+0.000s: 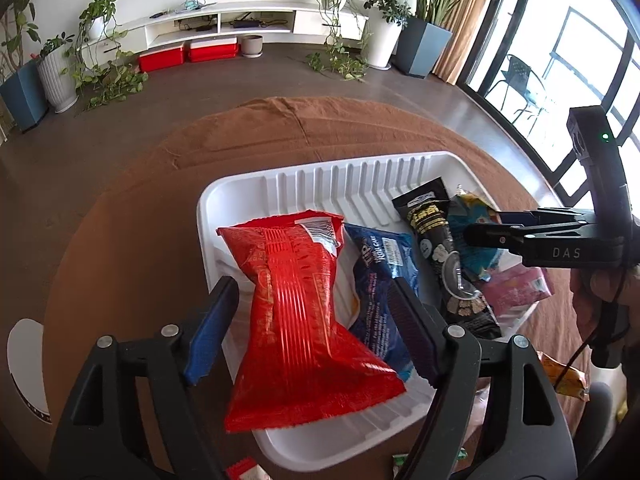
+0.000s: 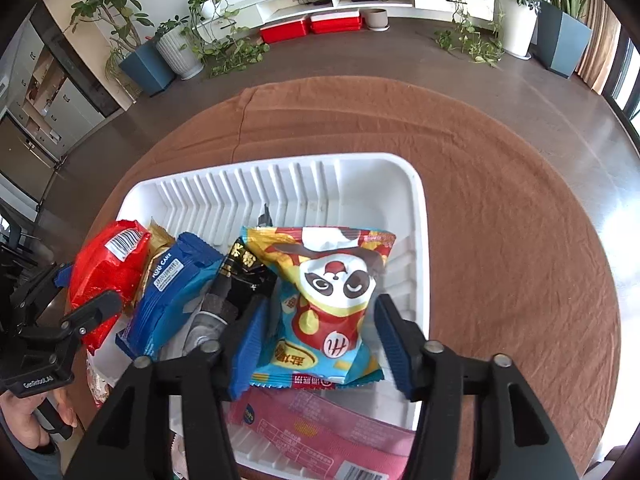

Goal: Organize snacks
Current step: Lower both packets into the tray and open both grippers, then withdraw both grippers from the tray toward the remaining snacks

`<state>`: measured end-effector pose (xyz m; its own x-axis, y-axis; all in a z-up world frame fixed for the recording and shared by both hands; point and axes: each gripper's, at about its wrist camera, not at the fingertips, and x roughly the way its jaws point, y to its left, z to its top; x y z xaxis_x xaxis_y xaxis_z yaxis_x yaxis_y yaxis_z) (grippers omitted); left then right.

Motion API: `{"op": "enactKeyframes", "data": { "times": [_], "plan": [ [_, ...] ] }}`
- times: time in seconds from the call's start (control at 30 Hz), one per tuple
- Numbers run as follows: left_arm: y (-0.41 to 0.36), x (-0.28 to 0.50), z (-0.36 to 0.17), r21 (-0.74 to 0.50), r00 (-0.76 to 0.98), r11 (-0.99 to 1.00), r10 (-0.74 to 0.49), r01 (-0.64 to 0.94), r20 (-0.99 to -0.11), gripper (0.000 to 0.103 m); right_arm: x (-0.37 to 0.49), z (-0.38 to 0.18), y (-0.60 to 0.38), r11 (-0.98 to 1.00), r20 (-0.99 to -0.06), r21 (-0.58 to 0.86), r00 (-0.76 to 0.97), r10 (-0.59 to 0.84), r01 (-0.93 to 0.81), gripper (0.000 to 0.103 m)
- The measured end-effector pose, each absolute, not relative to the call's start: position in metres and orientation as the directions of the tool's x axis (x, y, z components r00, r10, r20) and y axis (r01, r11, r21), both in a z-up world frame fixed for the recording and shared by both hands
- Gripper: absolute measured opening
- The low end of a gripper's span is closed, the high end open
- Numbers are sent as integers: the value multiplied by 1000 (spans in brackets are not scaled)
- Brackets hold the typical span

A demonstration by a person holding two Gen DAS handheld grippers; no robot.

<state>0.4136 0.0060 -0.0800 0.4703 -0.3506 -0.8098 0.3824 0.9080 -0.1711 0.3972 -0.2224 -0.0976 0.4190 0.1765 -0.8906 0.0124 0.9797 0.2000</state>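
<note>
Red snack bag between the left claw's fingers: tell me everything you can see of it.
The glossy red foil snack bag is a puffy pillow pack with crimped, serrated ends, a ribbed back seam and a white barcode label near its far end. It lies seam-up at the left end of the white ribbed plastic tray, its near end overhanging the rim, against the blue snack pack. The left claw straddles it, pads apart, not pressing.

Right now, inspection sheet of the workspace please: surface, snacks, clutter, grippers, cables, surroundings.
Surface: round table under a brown cloth, creased.
Job's things: white ribbed tray holds red packet, blue cake packet, black packet, panda packet, pink packet.
Clutter: orange packet outside the tray.
Grippers: left gripper open astride the red packet; right gripper open astride the panda packet.
Cables: thin black lead by the right hand.
Surroundings: potted plants, white TV shelf, red boxes.
</note>
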Motion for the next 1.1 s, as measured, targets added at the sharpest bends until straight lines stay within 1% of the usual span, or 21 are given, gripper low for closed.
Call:
{"op": "enactKeyframes", "data": {
  "times": [0.03,0.1,0.13,0.17,0.2,0.33,0.37,0.53,0.67,0.73,0.83,0.9,0.97,1.1],
  "plan": [
    [8,408,-74,-173,479,908,-355,382,-803,82,395,-94,-224,979,-886,203,427,178,13,66],
    [13,397,-62,-166,503,908,-357,384,-787,93,389,-84,-228,977,-877,212,445,183,16,68],
    [14,390,-55,-165,510,906,-363,391,-780,96,385,-77,-230,976,-869,217,458,185,17,71],
    [16,383,-50,-169,513,901,-373,401,-773,101,381,-70,-233,975,-860,222,474,187,18,75],
    [17,373,-43,-169,519,895,-384,413,-764,103,374,-61,-236,972,-847,232,495,193,18,77],
    [22,328,-19,-138,553,875,-408,464,-726,103,339,-31,-247,953,-792,302,559,247,6,91],
    [22,315,-14,-120,563,870,-408,477,-719,103,329,-26,-248,949,-780,317,569,259,2,92],
    [14,247,-7,-48,559,811,-443,583,-701,103,260,-13,-241,919,-721,388,599,347,-65,94],
    [12,202,-17,-61,516,769,-483,636,-707,103,199,-22,-230,904,-691,418,617,377,-84,96],
    [10,178,-25,-41,501,743,-490,668,-714,103,167,-31,-223,899,-678,431,629,381,-81,97],
    [6,146,-47,-13,456,712,-464,703,-759,103,127,-52,-213,907,-687,415,630,361,-67,97],
    [3,131,-64,-17,415,694,-449,719,-791,103,108,-66,-206,902,-695,426,614,374,-66,97],
    [1,120,-77,-2,399,679,-434,734,-807,103,92,-81,-202,893,-702,447,595,391,-60,97],
    [-3,104,-87,16,384,646,-433,763,-815,103,78,-98,-197,897,-722,441,582,374,-30,97]
  ]
}}
